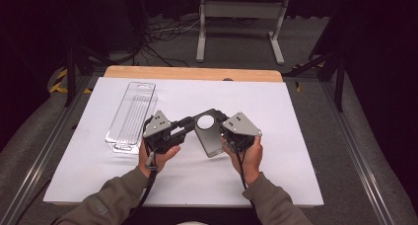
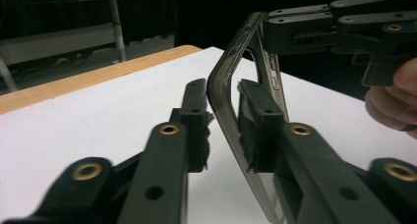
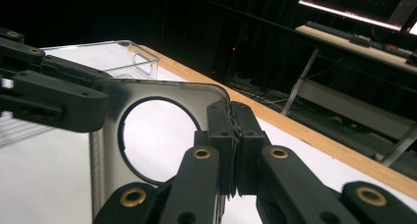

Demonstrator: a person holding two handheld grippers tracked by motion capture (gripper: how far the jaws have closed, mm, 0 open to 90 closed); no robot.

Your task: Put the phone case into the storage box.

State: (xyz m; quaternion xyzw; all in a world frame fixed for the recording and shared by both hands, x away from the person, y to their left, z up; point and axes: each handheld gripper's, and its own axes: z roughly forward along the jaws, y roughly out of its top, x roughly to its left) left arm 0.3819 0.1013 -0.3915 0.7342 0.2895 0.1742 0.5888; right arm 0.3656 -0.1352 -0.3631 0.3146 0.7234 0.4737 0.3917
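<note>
my right tool (image 3: 233, 135) pinches the case (image 1: 209, 136) edge; left tool (image 2: 223, 121) is open around it. next i close left.

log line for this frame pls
scene: dark phone case above white table | right gripper: shut on case edge | left gripper: open around other edge | clear tray: untouched

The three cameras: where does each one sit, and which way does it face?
High view: above the person's side, looking forward and down on the table; forearms, hands, both claws.
Left gripper view: on the left claw, looking along its jaws at the grey plate.
Right gripper view: on the right claw, clamped on the plate.
All views share the plate.
</note>
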